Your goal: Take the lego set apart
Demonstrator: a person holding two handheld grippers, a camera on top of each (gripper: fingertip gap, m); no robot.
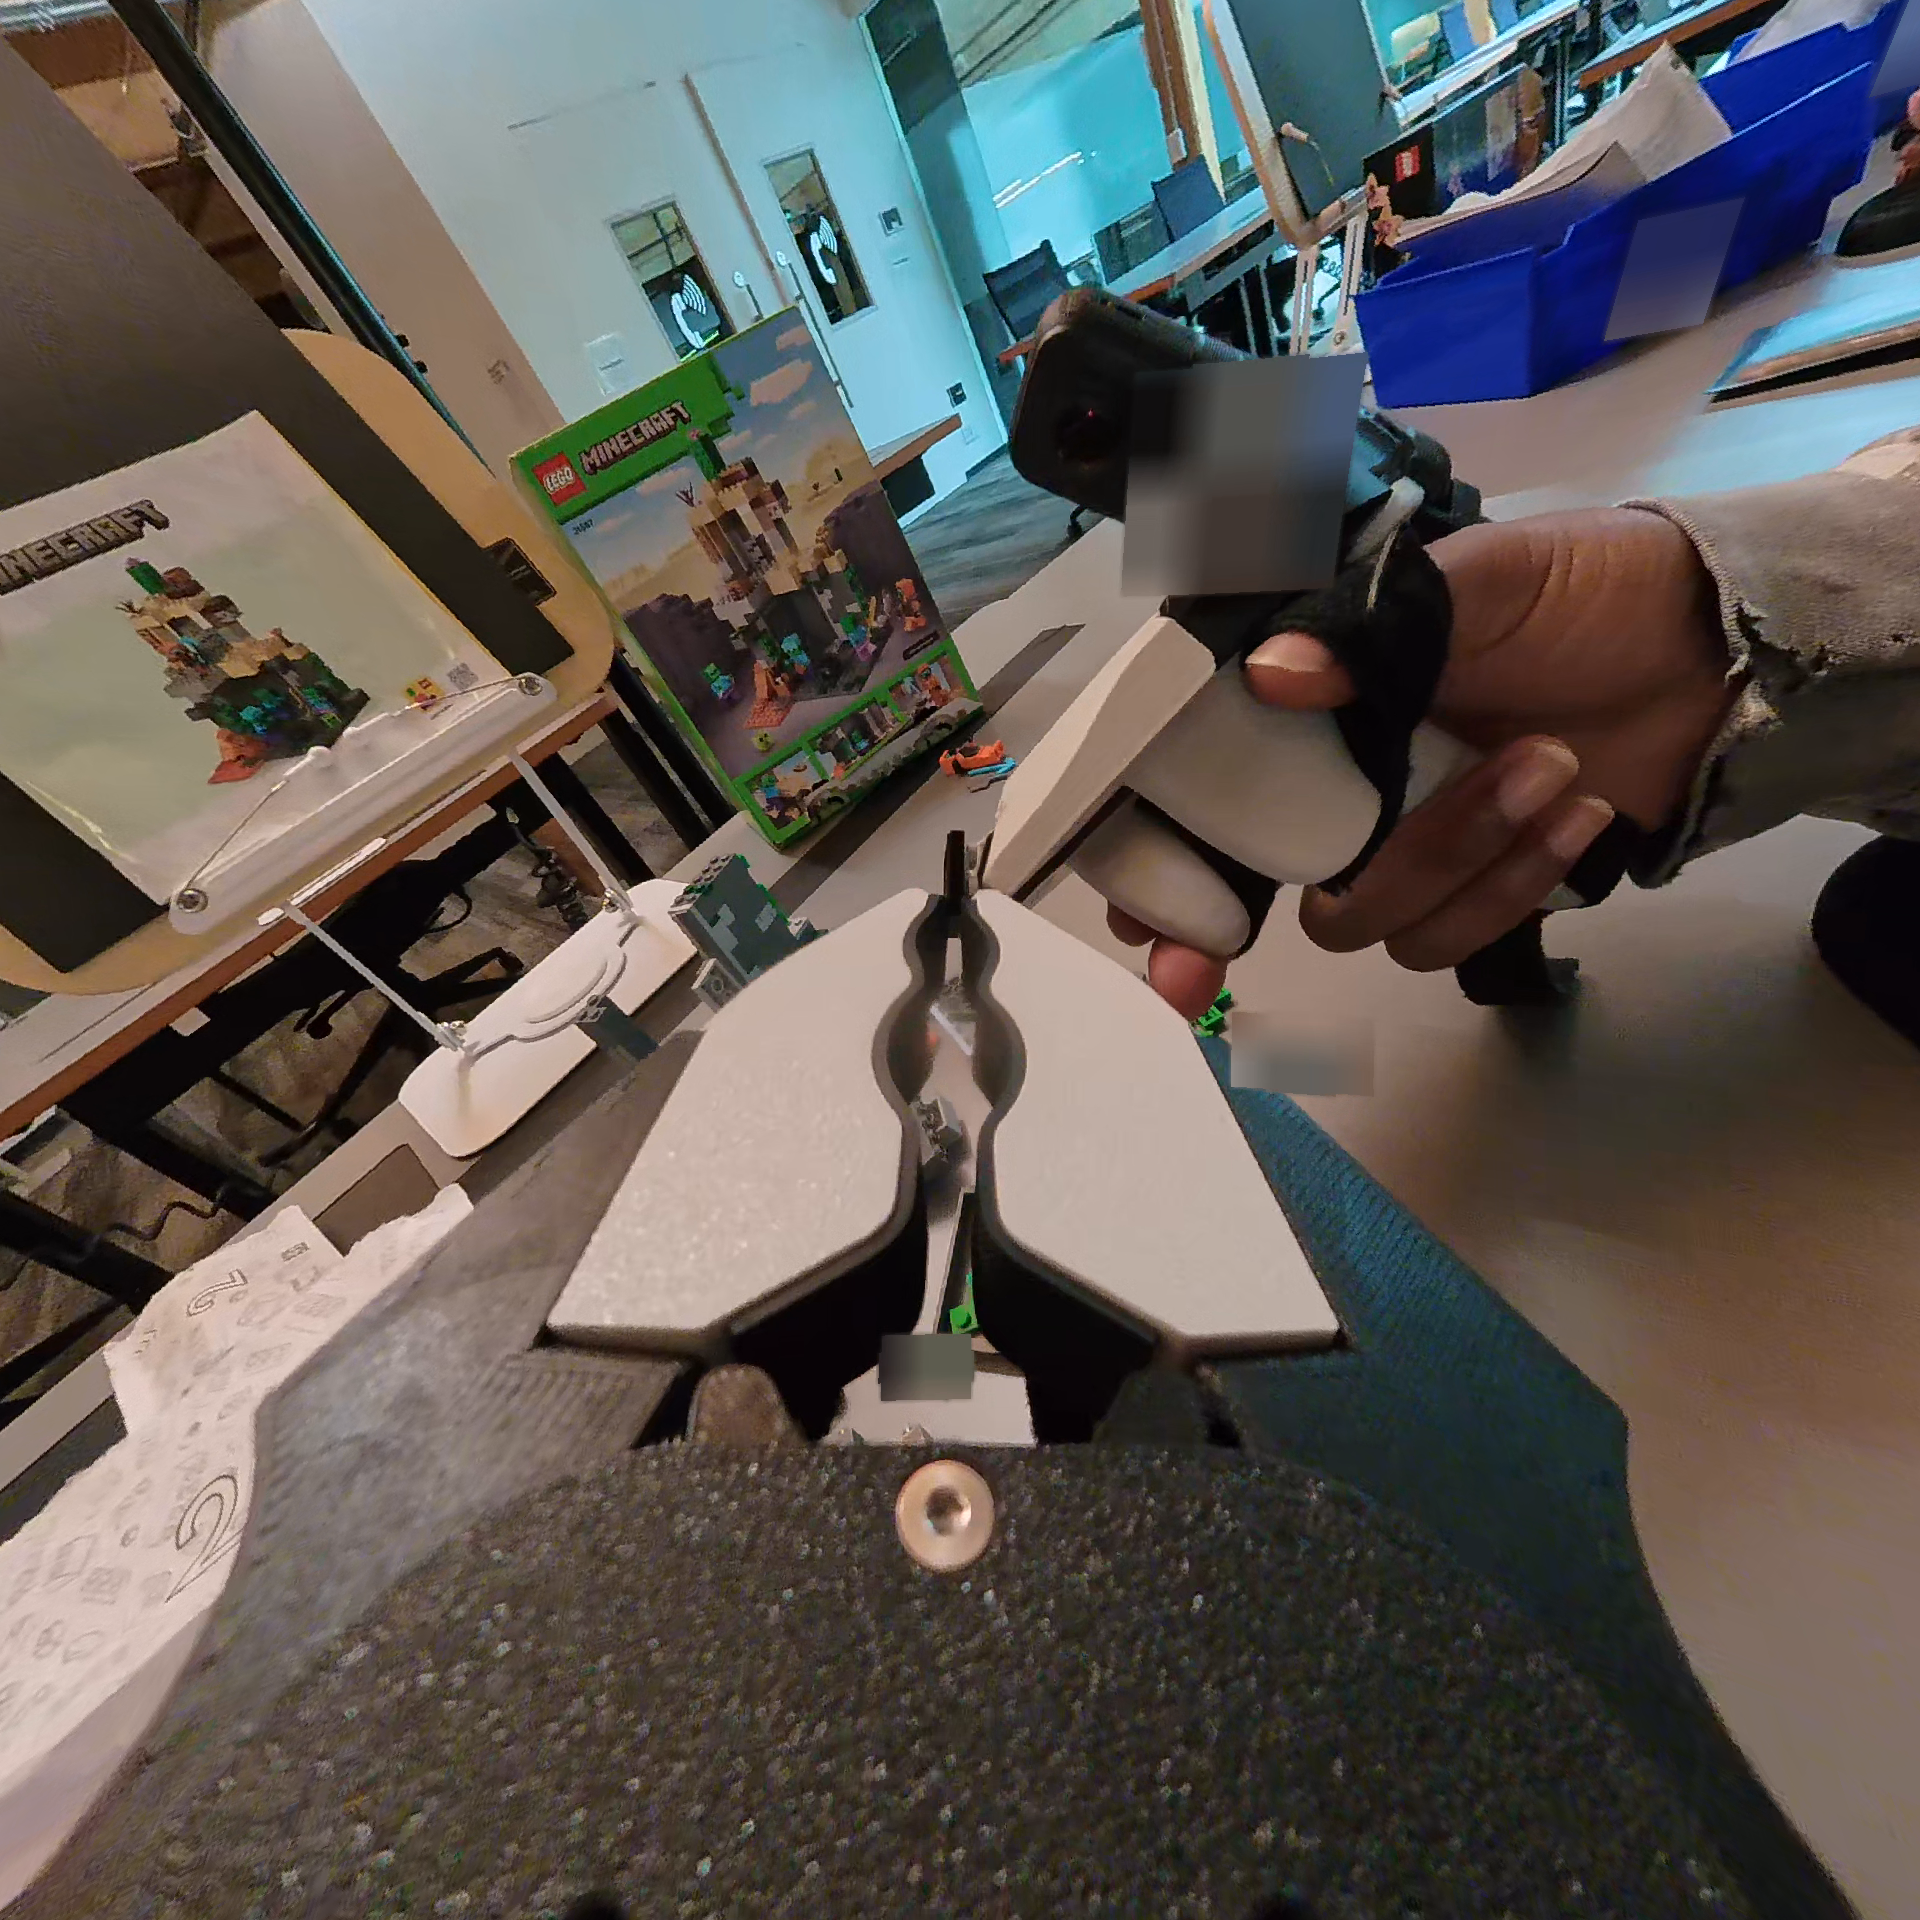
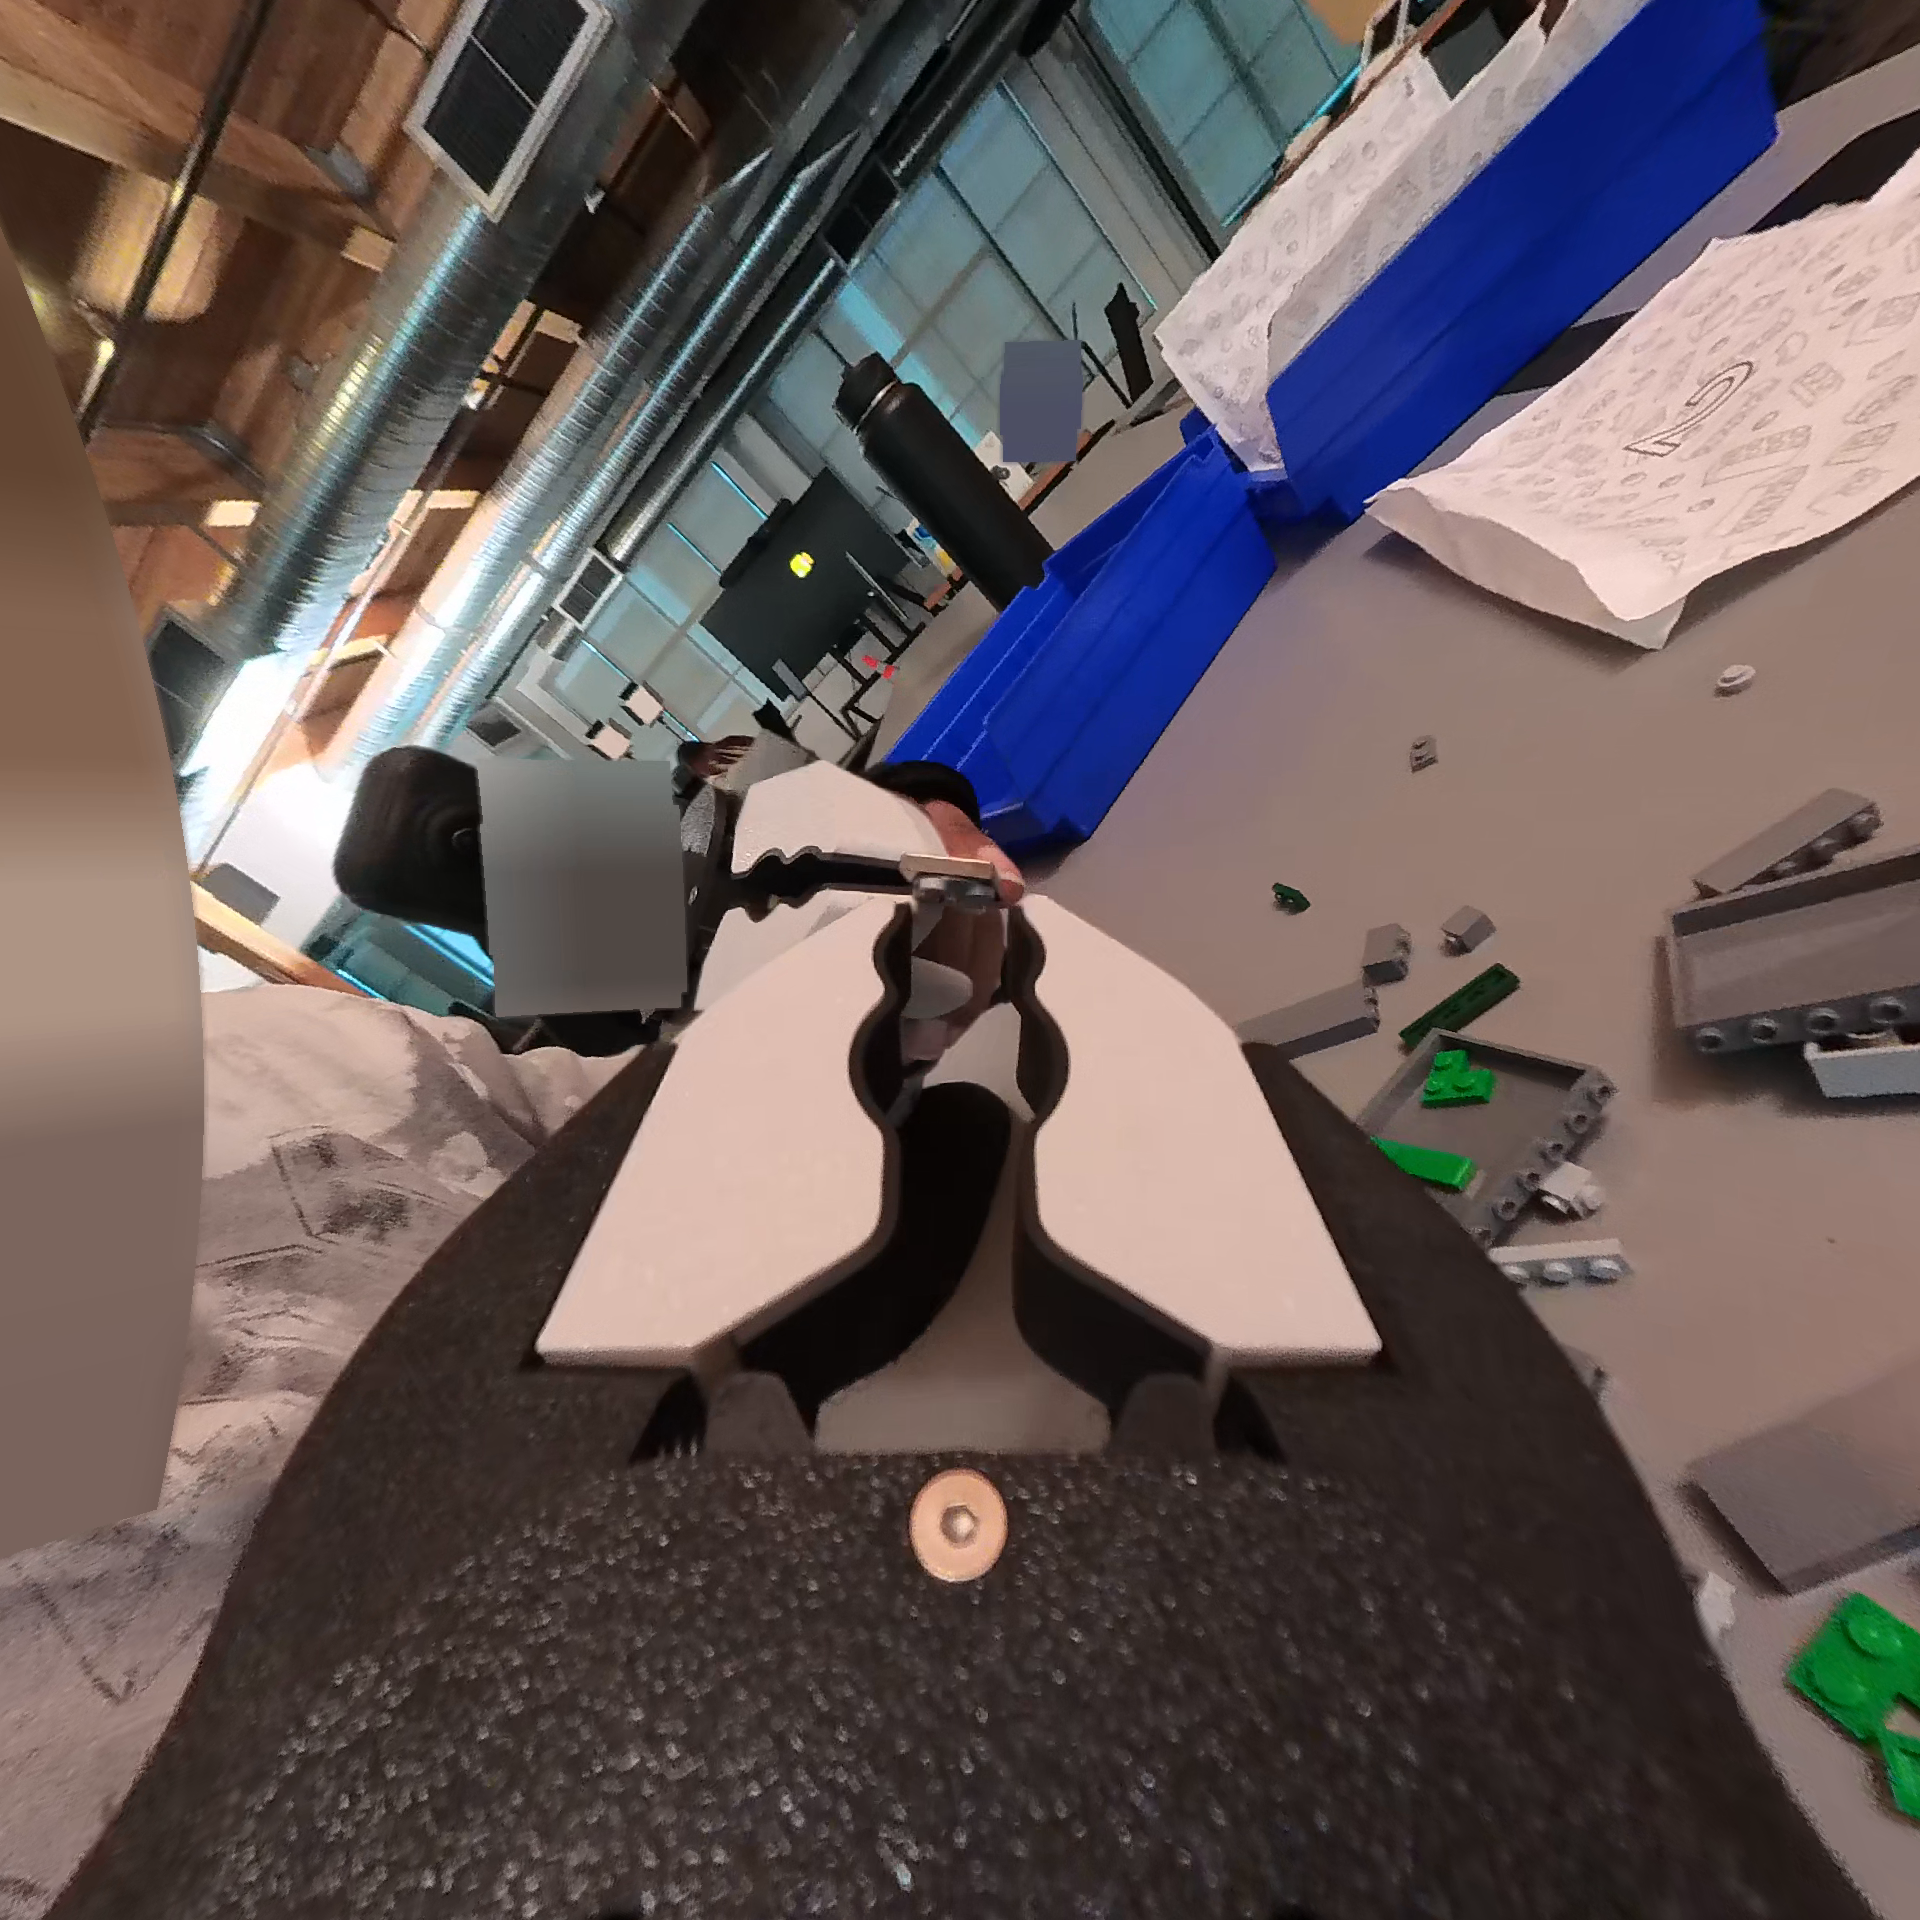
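Left claw (image 1: 954, 914) squeezed almost shut on a small gray piece (image 2: 951, 886). Right claw (image 2: 961, 920) a little open, touching that piece. Could slip and drop.

Right gripper (image 2: 961, 914) jaws slightly apart at frame centre; left gripper (image 2: 961, 886) beyond clamps a small grey lego plate (image 2: 951, 886). Loose grey and green pieces (image 2: 1496, 1132) right on grey surface (image 2: 1299, 790); blue bins (image 2: 1143, 623) upper right.
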